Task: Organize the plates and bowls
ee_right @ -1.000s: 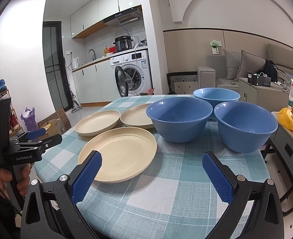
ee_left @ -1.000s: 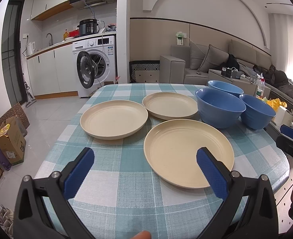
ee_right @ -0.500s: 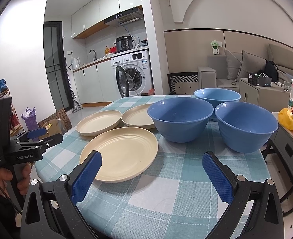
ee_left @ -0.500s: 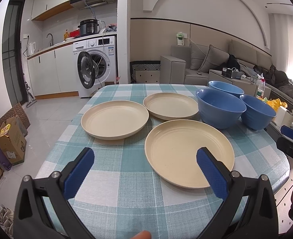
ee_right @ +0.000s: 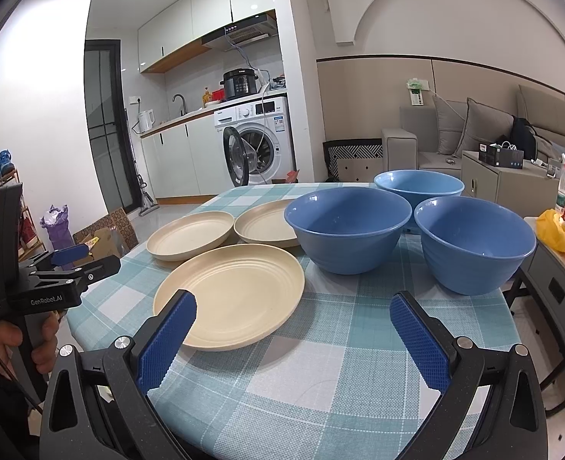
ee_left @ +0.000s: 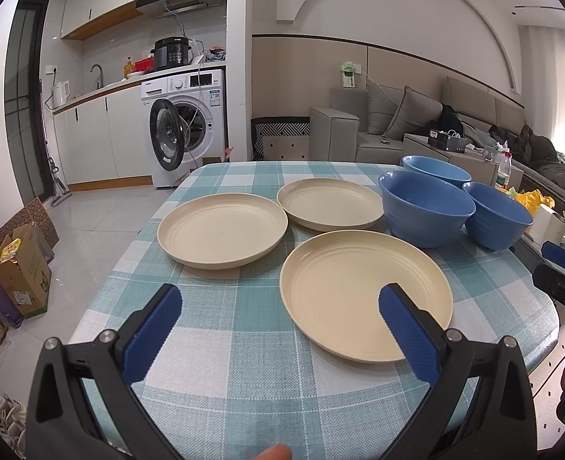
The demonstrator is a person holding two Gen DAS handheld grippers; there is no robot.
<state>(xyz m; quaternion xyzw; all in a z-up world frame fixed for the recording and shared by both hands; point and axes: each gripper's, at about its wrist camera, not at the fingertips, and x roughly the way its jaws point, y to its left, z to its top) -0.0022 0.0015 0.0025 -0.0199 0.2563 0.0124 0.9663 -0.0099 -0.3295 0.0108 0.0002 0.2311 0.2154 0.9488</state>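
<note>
Three cream plates lie apart on the checked tablecloth: a near plate, a left plate and a far plate. Three blue bowls stand upright to their right: a middle bowl, a right bowl and a far bowl. My left gripper is open and empty above the table's near edge, its right pad over the near plate's rim. My right gripper is open and empty, short of the bowls.
The table is covered by a teal and white checked cloth. A washing machine with its door open stands behind. A sofa is at the back right. A cardboard box sits on the floor at the left.
Both grippers have drifted very slightly. The plates and bowls have not moved.
</note>
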